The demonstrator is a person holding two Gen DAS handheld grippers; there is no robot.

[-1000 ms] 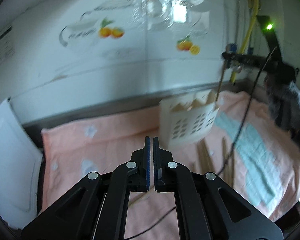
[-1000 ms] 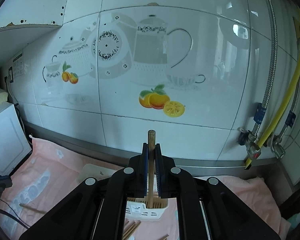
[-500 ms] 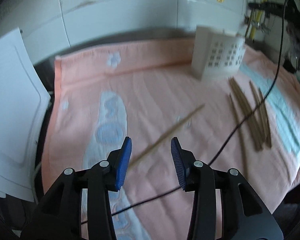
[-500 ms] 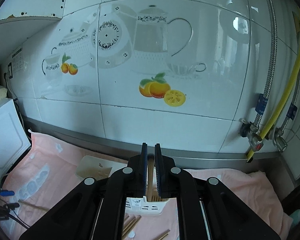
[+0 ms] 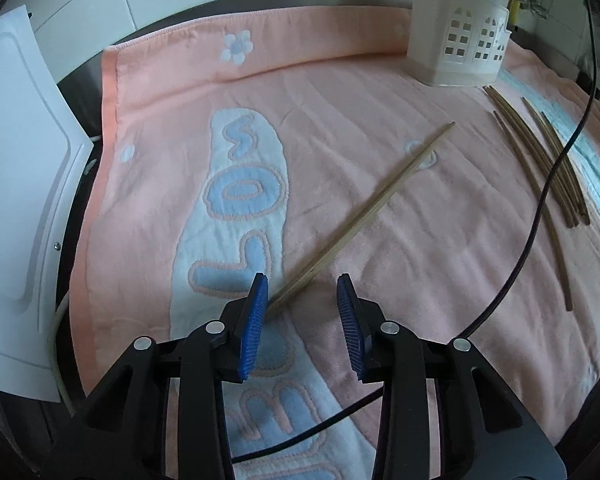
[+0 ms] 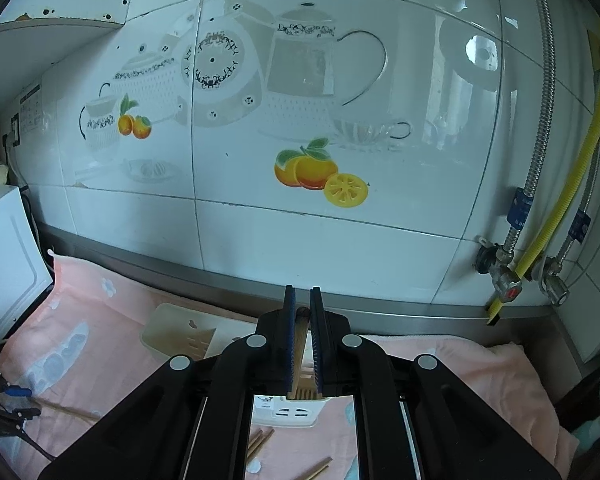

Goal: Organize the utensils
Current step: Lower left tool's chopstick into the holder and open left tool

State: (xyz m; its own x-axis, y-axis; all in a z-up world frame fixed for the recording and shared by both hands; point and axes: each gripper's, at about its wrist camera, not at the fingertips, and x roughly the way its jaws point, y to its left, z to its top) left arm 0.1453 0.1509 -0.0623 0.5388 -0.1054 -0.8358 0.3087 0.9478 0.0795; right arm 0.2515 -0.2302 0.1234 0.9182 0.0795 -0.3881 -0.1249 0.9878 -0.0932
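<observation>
My left gripper (image 5: 302,294) is open just above the pink towel (image 5: 340,92), its fingers either side of the near end of a light wooden chopstick (image 5: 376,200) that lies slanted toward the white utensil holder (image 5: 456,46). Several darker chopsticks (image 5: 540,160) lie at the right. My right gripper (image 6: 302,308) hangs above the holder (image 6: 292,412); its jaws stand slightly apart around a brown chopstick (image 6: 300,344) that reaches down into the holder. Whether the pads still press it I cannot tell.
A black cable (image 5: 540,208) crosses the towel over the dark chopsticks. A white appliance (image 5: 16,200) stands at the left edge. The tiled wall (image 6: 300,120) is behind, with a yellow hose and metal valves (image 6: 508,276) at the right. A beige tray (image 6: 180,332) lies behind the holder.
My left gripper opened, tilted down and lowered over the light chopstick's near end. In the right gripper the brown chopstick slid down between the jaws into the holder, and the jaws parted slightly.
</observation>
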